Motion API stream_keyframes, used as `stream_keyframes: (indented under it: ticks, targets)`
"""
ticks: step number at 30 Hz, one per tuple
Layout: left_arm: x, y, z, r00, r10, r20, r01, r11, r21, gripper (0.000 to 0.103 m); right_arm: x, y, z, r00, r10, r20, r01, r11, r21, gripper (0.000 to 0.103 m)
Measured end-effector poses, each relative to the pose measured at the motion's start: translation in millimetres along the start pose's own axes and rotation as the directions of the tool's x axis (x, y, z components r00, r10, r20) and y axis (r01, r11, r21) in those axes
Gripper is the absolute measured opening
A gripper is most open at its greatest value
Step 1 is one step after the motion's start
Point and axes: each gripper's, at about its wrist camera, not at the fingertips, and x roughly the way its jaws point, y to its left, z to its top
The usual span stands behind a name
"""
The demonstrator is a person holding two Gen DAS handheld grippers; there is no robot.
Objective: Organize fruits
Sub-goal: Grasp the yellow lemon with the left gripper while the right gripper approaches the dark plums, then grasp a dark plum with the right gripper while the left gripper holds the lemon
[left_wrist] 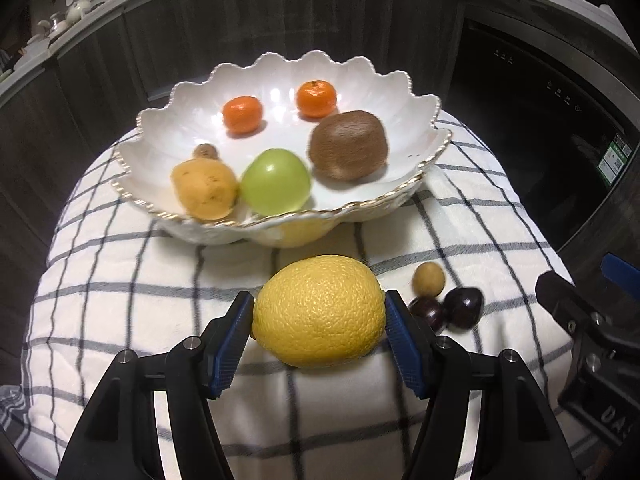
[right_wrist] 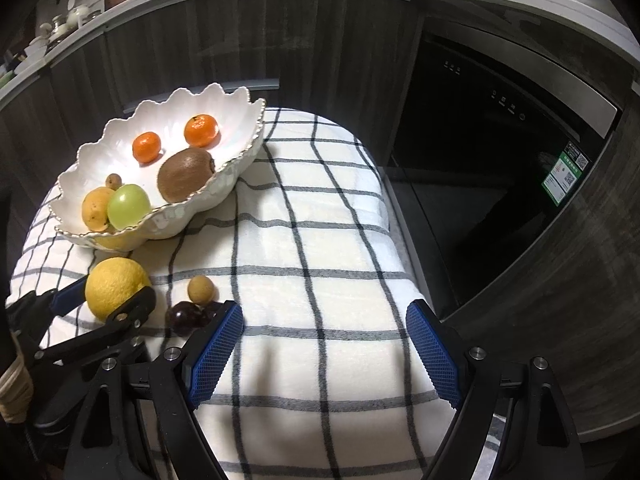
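A yellow lemon [left_wrist: 319, 311] sits on the checked cloth just in front of a white scalloped bowl [left_wrist: 416, 140]. My left gripper [left_wrist: 320, 320] is shut on the lemon, a blue pad against each side; it also shows in the right wrist view [right_wrist: 116, 284]. The bowl [right_wrist: 240, 104] holds two mandarins [left_wrist: 242, 114], a kiwi [left_wrist: 349, 145], a green fruit [left_wrist: 276, 188], a yellow-orange fruit [left_wrist: 205, 190] and a small brown one [left_wrist: 205, 151]. A small tan fruit [left_wrist: 428, 279] and two dark cherries [left_wrist: 463, 306] lie right of the lemon. My right gripper [right_wrist: 324, 344] is open and empty over bare cloth.
The white cloth with dark checks [right_wrist: 320, 240] covers a raised rounded surface that drops off on all sides. Dark wood cabinets [right_wrist: 192, 44] stand behind, and a black built-in appliance [right_wrist: 500, 152] is to the right. The right gripper's body shows at the left wrist view's right edge [left_wrist: 592, 332].
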Motion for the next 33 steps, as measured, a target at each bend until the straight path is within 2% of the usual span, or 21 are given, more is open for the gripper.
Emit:
stream_keyframes:
  ticks: [14,19,23,30,33]
  targets:
    - [-20.3,44.0,-8.7,0.997,0.061,0.038,-0.059,0.997,-0.039,0.064,14.2,31.8,-1.1,0.998,0.052,-0.041,-0.054,0.998,-0.039,0.083]
    - [-19.6,52.2,-7.2,0.997,0.063,0.037,-0.061,0.997,-0.056,0.064,28.6,37.1,-0.6,0.993,0.086,-0.083,-0.088,0.996,-0.022,0.065]
    - [-19.2,56.4,-6.2,0.998,0.060,0.037,-0.058,0.996,-0.065,0.064,32.4,43.1,0.7,0.991,0.099,-0.088,-0.102,0.994,-0.028,0.062]
    - [-18.0,59.9,-4.2,0.998,0.060,0.035,-0.057,0.996,-0.071,0.064,39.2,47.9,3.4,0.986,0.127,-0.104,-0.129,0.991,-0.018,0.048]
    - [-17.9,59.9,-3.3,0.997,0.062,0.037,-0.059,0.996,-0.069,0.064,42.8,48.8,2.6,0.985,0.131,-0.114,-0.134,0.991,-0.021,0.048]
